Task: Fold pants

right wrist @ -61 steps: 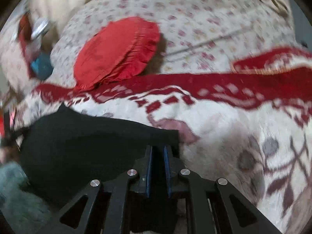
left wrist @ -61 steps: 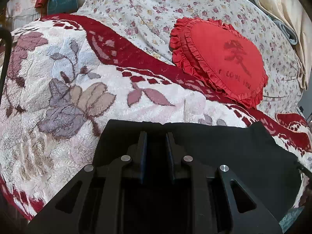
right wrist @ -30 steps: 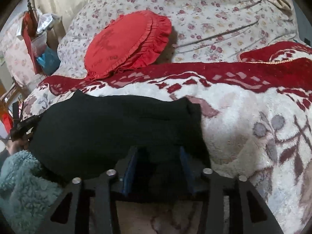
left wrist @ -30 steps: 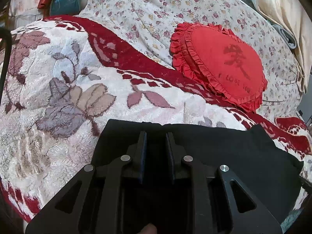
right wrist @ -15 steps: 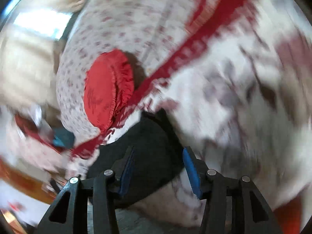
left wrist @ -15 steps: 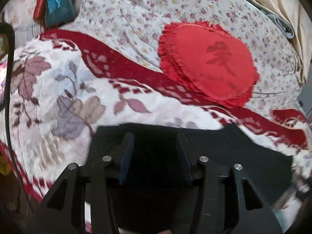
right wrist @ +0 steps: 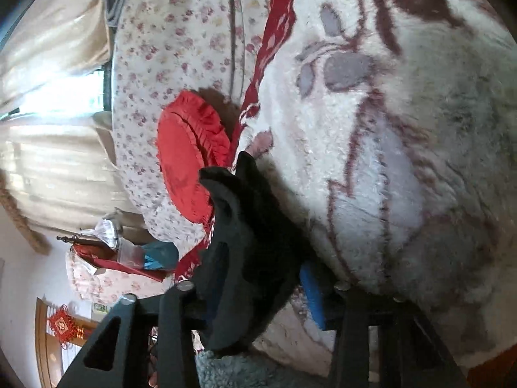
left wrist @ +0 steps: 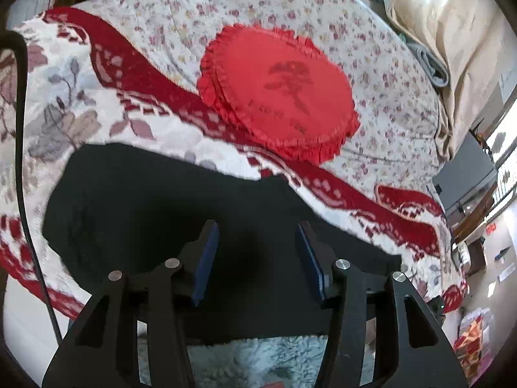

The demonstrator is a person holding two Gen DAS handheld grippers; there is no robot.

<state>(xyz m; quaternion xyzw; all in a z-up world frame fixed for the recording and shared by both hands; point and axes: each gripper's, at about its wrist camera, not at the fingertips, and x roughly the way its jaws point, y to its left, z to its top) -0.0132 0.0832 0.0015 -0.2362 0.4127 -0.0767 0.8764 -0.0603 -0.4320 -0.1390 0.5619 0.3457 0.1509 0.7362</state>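
Observation:
The black pants (left wrist: 168,207) lie folded in a flat dark block on the plush flowered blanket (left wrist: 64,110), near the bed's front edge. My left gripper (left wrist: 257,258) is open just above the pants, its blue pads (left wrist: 203,258) spread apart with nothing between them. In the right wrist view, which is rolled sideways, the pants (right wrist: 248,245) show as a dark bunched heap. My right gripper (right wrist: 258,294) is open over their near end, one blue pad (right wrist: 311,291) in sight, the other hidden by the cloth.
A red heart-shaped ruffled pillow (left wrist: 281,93) lies beyond the pants on a flowered quilt (left wrist: 181,9). Beige curtains (left wrist: 452,32) hang at the far right. A pale fuzzy sleeve (left wrist: 258,362) is below the left gripper. A black cable (left wrist: 22,161) runs at the left.
Both grippers have opened and let go of the pants, which now lie folded on the blanket. The left one has pulled back a little; the right one has rolled sideways.

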